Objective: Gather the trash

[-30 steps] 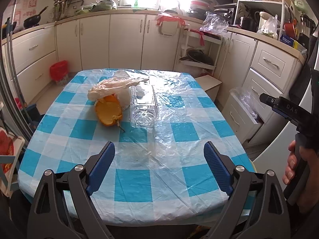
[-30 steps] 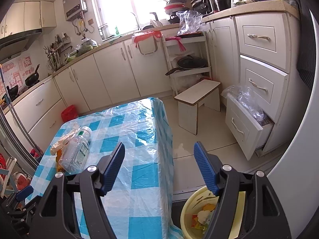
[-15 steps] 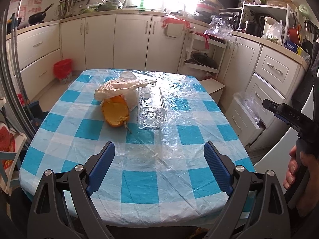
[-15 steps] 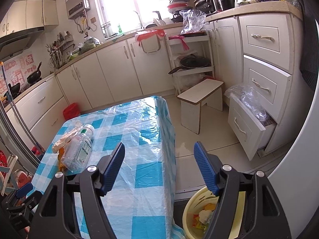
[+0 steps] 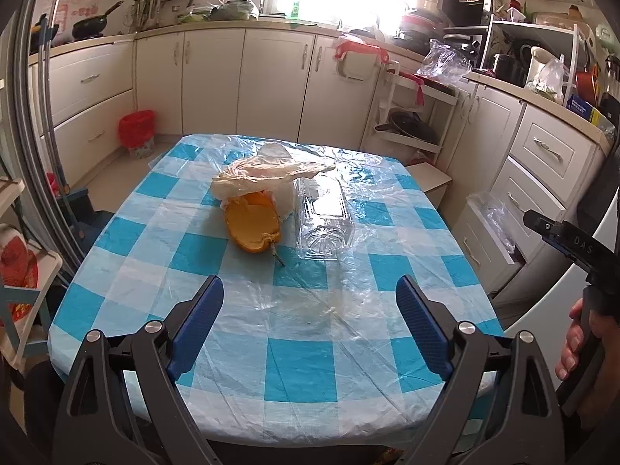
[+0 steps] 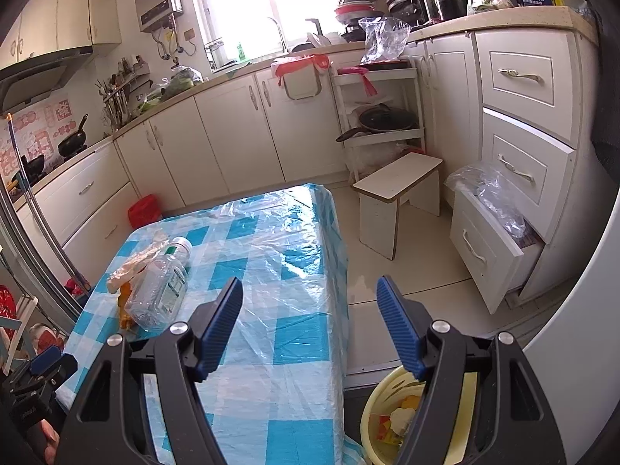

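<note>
Floor beside table (image 6: 271,271) holds yellow bin (image 6: 372,422), right-wrist view only.

Left gripper (image 5: 310,319) low over near edge of bench (image 5: 128,283), jaws wide apart, nothing between them. Bench covered with blue-white check cloth under clear plastic sheet. Near bench middle: clear plastic bottle (image 5: 323,219) lying on side, base toward camera. Just left of it, orange fruit peel (image 5: 254,226), touching crumpled plastic bag (image 5: 267,174) behind. Right gripper (image 5: 569,242) at right edge, held in hand (image 5: 593,343), beside bench.
</note>
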`<state>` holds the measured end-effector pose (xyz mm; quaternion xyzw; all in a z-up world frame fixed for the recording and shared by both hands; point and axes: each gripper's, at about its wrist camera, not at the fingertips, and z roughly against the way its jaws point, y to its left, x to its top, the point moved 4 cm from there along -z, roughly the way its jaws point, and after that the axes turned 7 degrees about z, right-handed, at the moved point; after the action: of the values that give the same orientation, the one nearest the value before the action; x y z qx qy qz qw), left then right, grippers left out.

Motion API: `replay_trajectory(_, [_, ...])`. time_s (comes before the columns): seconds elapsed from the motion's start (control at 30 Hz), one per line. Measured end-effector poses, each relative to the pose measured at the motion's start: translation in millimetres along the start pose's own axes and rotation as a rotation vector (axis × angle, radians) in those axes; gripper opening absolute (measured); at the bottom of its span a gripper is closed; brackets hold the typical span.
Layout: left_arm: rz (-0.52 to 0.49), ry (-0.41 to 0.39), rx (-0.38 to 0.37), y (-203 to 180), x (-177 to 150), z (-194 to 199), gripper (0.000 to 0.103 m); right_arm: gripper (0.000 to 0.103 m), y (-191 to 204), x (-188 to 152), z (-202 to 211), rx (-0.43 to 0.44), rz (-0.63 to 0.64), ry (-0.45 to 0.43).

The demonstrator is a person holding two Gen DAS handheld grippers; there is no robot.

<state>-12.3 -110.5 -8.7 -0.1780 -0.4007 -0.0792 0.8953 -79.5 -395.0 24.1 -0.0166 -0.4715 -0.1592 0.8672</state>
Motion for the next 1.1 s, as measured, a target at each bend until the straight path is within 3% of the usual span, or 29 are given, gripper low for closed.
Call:
replay_trajectory(0.6, [0.07,-0.035,0.047,42.7,13.0,6.8,0.087,0.069,39.3,0.7,-11.6,0.05,0.079,0.028])
replay_trajectory(1.1, [0.122,-0.055,0.078,73.9,19.5,10.0,0.087,0.069,94.8,-11.1,-27.1,0.121,0.19,0.082])
